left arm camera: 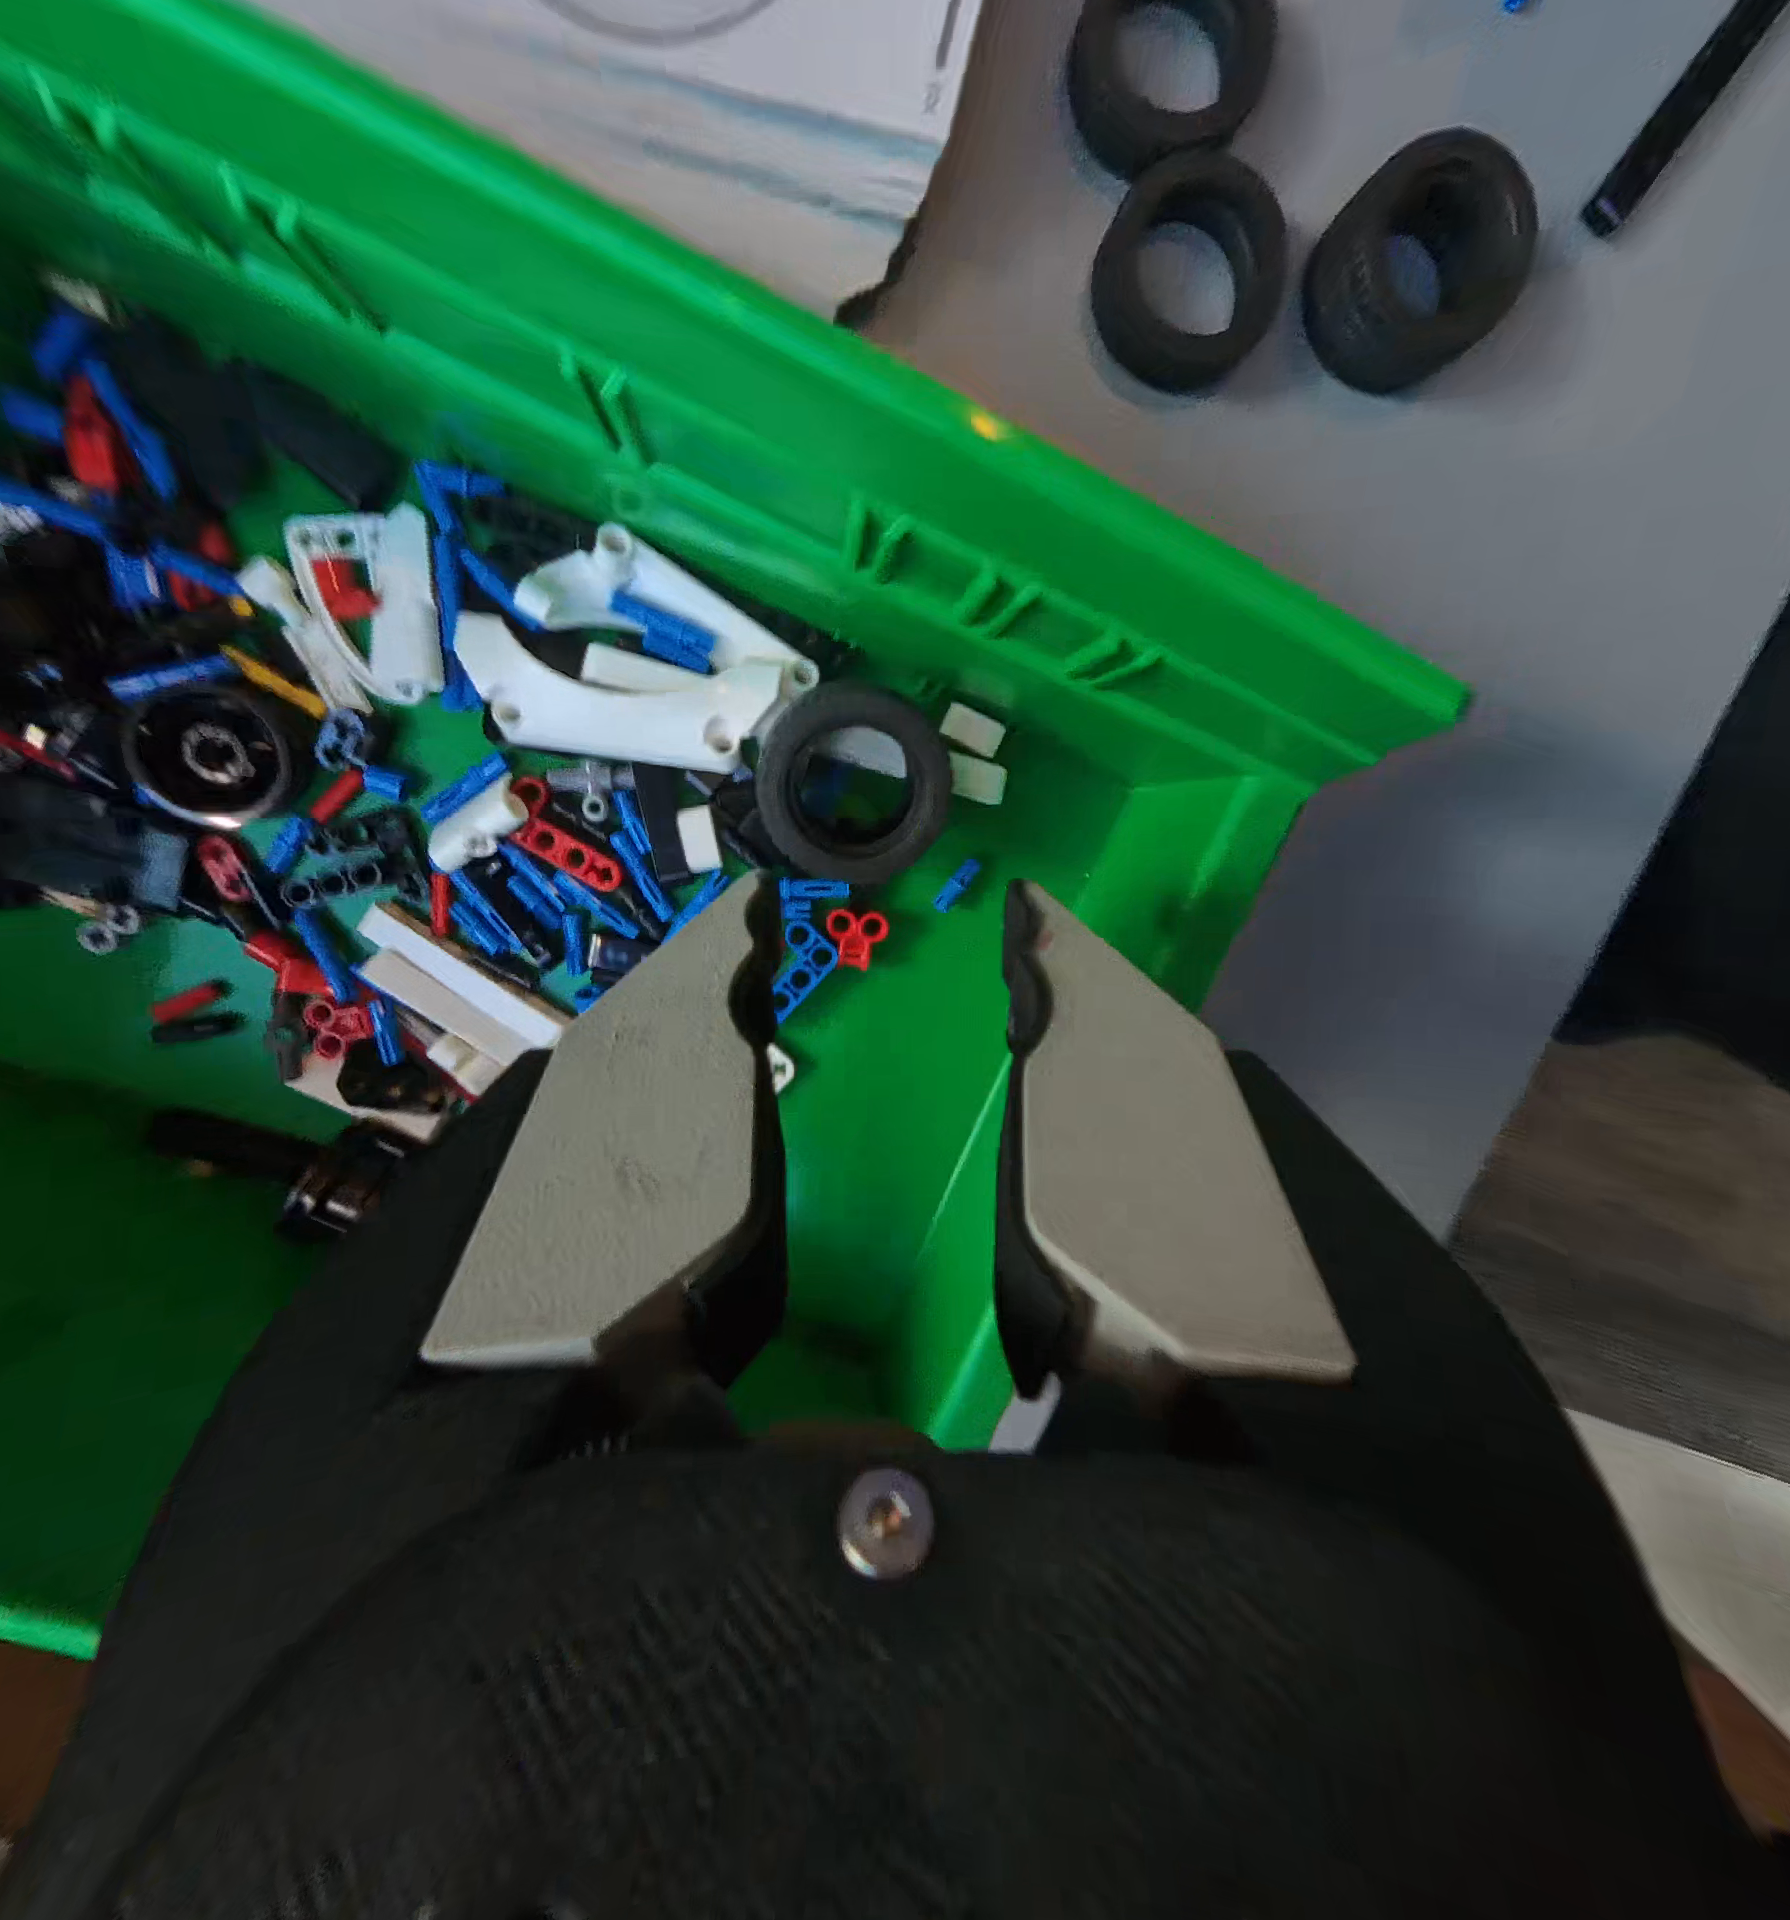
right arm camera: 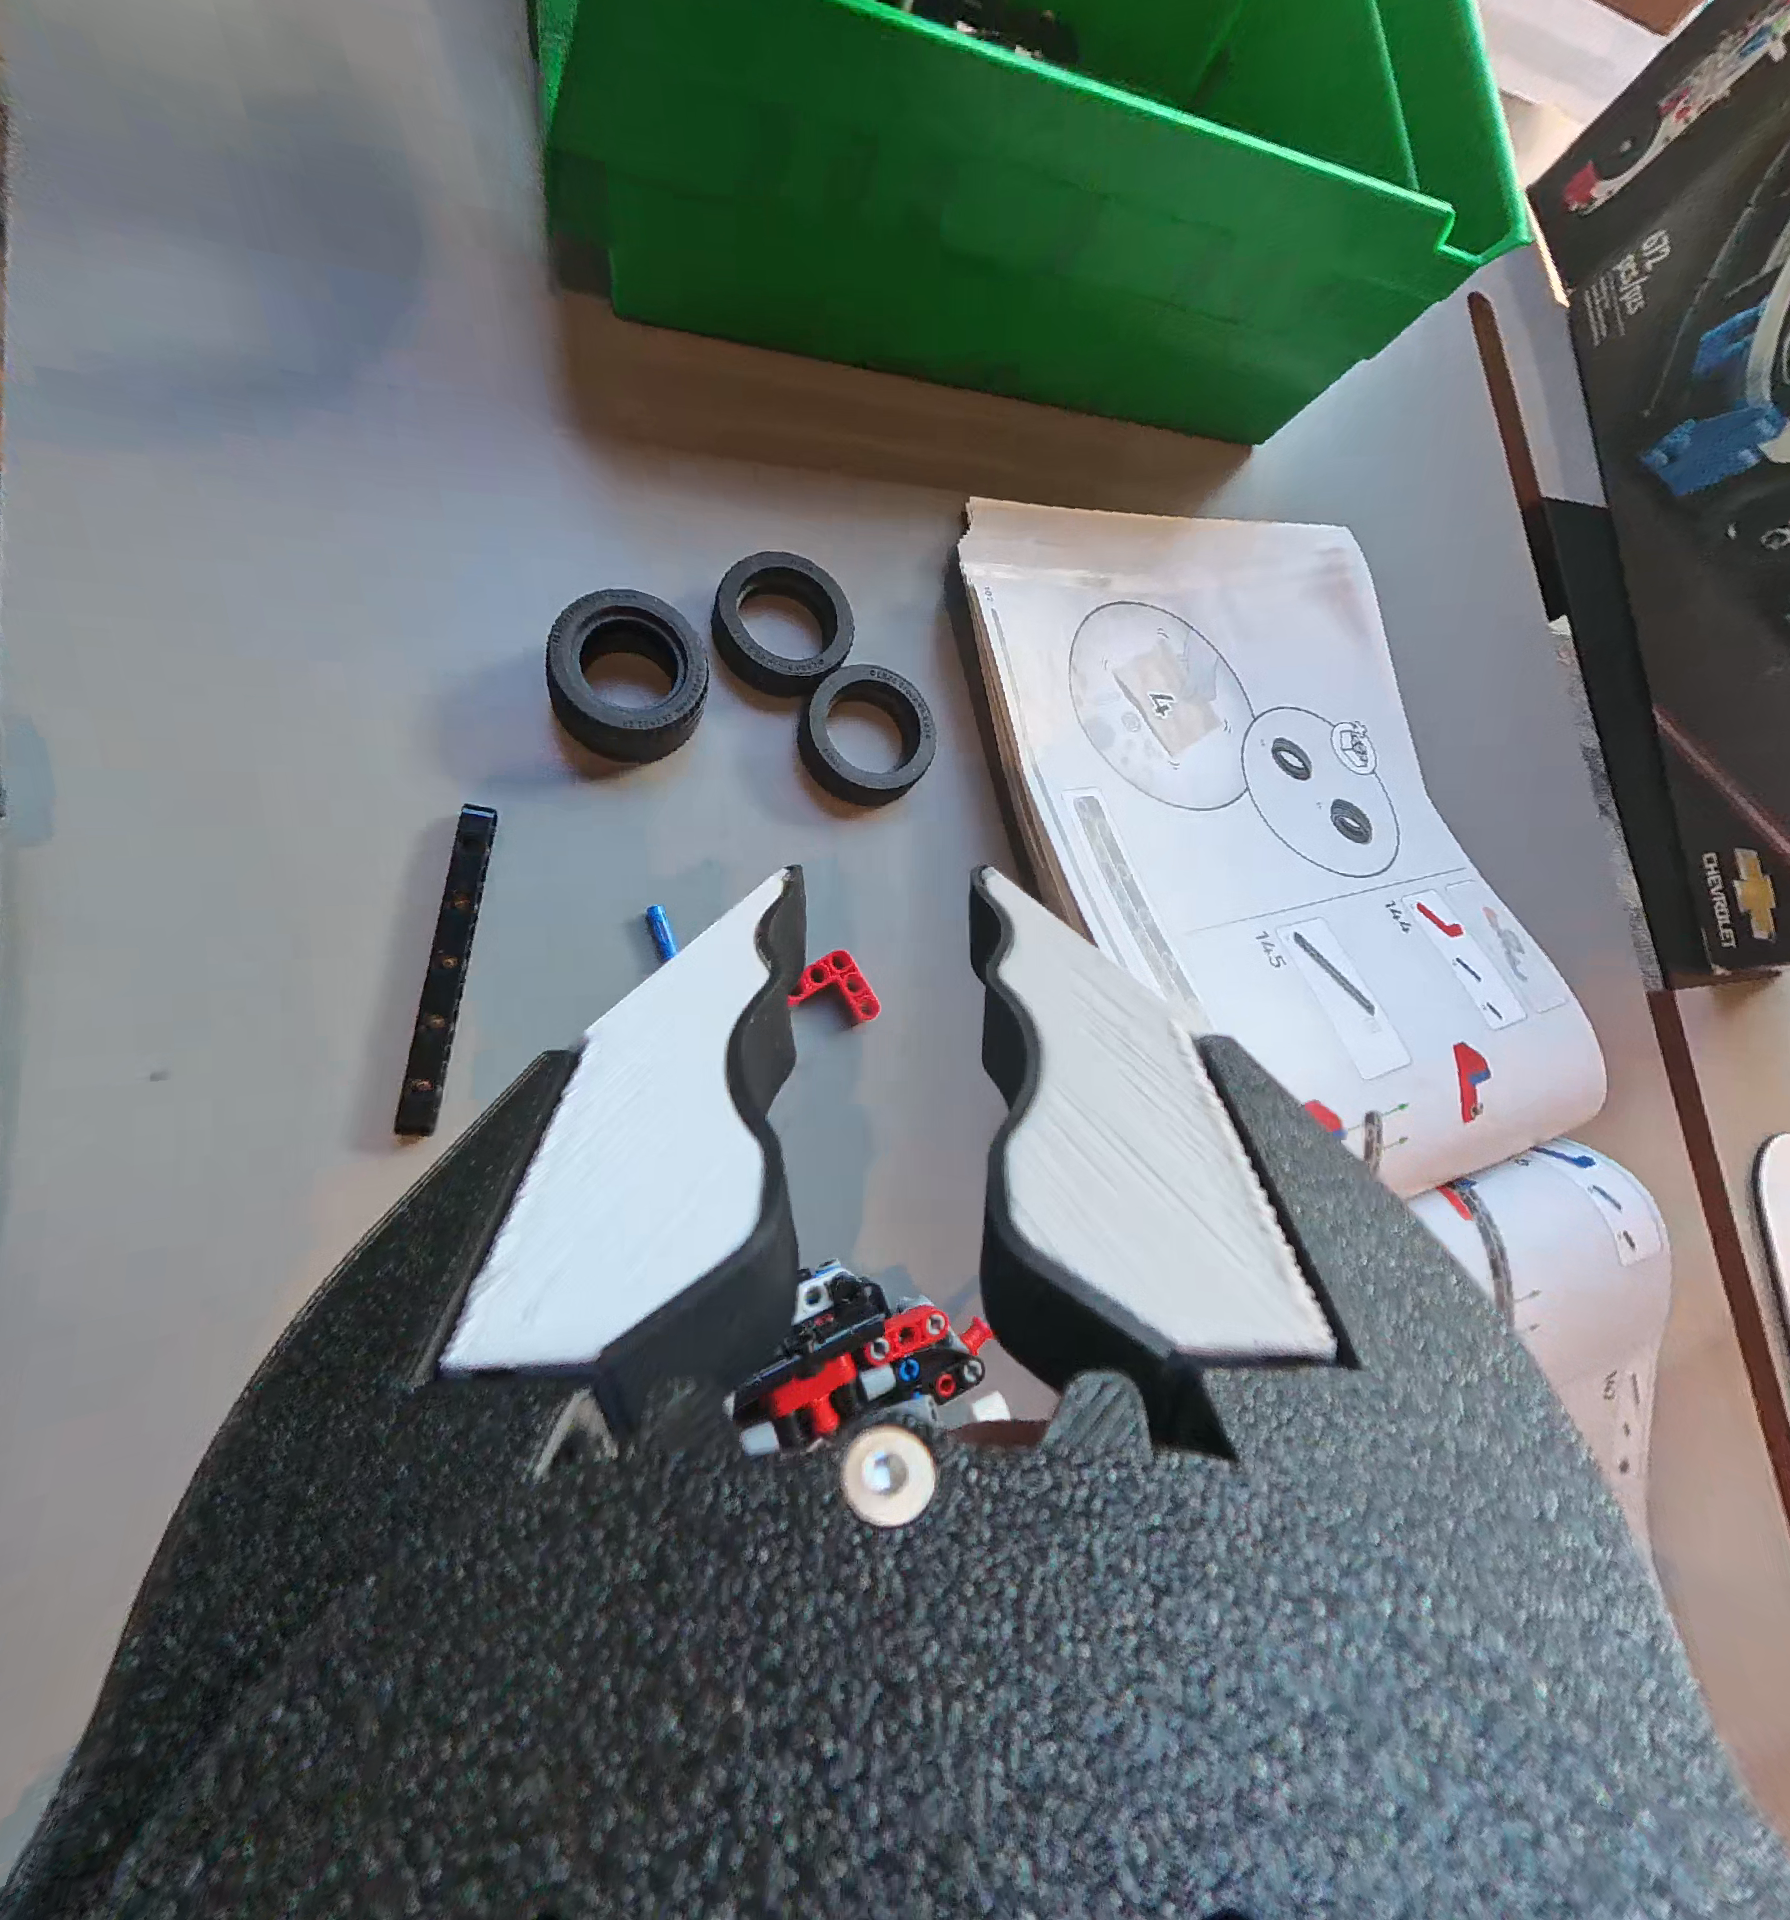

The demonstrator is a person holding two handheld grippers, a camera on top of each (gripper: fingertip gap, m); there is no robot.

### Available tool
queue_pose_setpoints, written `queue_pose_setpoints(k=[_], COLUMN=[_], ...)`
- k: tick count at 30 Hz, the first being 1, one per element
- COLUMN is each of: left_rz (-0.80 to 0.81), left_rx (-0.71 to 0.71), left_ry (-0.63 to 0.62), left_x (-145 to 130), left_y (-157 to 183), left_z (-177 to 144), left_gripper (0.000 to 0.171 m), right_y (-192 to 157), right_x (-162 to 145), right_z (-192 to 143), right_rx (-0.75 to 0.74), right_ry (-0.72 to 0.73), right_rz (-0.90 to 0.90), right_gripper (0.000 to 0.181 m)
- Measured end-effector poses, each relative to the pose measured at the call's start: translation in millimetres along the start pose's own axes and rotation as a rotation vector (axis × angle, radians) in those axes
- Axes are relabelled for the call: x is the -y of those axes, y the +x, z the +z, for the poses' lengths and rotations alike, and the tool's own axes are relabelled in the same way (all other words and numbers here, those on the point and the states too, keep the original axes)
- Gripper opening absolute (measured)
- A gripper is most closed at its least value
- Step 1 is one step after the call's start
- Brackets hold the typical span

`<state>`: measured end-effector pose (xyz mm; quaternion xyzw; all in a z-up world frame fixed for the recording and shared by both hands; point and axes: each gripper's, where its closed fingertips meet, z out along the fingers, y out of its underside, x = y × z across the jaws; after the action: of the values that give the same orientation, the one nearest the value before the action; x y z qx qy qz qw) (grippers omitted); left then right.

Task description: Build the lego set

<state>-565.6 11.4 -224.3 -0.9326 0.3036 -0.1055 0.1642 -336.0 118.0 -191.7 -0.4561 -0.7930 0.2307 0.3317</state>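
- Grey fingers of the left gripper (left arm camera: 886,904) are spread apart and hold nothing. It points down into the green bin (left arm camera: 974,540), just over the loose pieces.
- Small blue and red bits lie right under its tips. I think it could grab two at once, or push them away.
- A black tyre (left arm camera: 851,787) sits just past the tips, by the bin wall. It could slip out if pinched on its round edge.
- The right gripper (right arm camera: 886,883) is spread wide too, and empty, above the table.
- The half-built model (right arm camera: 860,1351) sits close under it and could get bumped.
- The red bent piece (right arm camera: 837,982) lies between its tips.
- Three tyres (right arm camera: 782,621) rest further away.
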Motion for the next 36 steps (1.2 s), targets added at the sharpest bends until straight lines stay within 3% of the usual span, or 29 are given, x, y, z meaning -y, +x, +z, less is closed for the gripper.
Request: queue_pose_setpoints(k=[5, 11, 13, 17, 19, 21, 24, 27, 31, 34, 36], left_rz=[0.184, 0.207, 0.207, 0.213, 0.183, 0.165, 0.167, 0.13, 0.068, 0.026, 0.002], left_rx=[0.074, 0.123, 0.127, 0.168, 0.203, 0.251, 0.269, 0.256, 0.359, 0.296, 0.319], left_ry=[0.182, -0.017, -0.066, 0.006, 0.106, 0.25, 0.337, 0.255, -0.056, -0.124, -0.146], left_x=[16.5, 3.6, 0.4, 10.3, 25.2, 59.9, 114.0, 128.3, 84.2, 64.6, 55.5], left_y=[22.3, 3.5, -0.3, 0.0, 4.2, 19.9, 72.8, 114.2, 120.3, 138.3, 132.9], left_z=[1.5, 36.0, 39.7, 16.6, -9.4, -40.6, -60.4, -23.4, 44.2, 70.1, 78.5], left_gripper=[0.023, 0.025, 0.008, 0.006, 0.006, 0.006, 0.006, 0.006, 0.007, 0.007, 0.008], right_y=[-4.2, -8.4, -9.8, -12.4, -12.3, -12.4, -15.6, -20.4, -29.5, -32.4, -33.6], right_x=[2.9, 17.1, 18.6, 13.6, 9.0, 6.3, 6.9, 9.5, -0.1, -12.0, -16.9], right_z=[-0.8, -3.7, -7.2, -16.6, -21.9, -26.0, -26.5, -23.7, -20.8, -22.7, -21.4], right_rx=[0.02, 0.011, 0.002, -0.004, -0.011, -0.017, -0.004, 0.005, 0.02, 0.018, 0.021], right_ry=[-0.006, 0.021, 0.027, 0.037, 0.045, 0.064, 0.097, 0.137, 0.134, 0.104, 0.093], right_rz=[0.033, 0.026, 0.023, 0.041, 0.055, 0.075, 0.108, 0.125, 0.132, 0.129, 0.141], right_gripper=[0.031, 0.031, 0.031, 0.031, 0.03, 0.029, 0.028, 0.028, 0.028, 0.028, 0.028])
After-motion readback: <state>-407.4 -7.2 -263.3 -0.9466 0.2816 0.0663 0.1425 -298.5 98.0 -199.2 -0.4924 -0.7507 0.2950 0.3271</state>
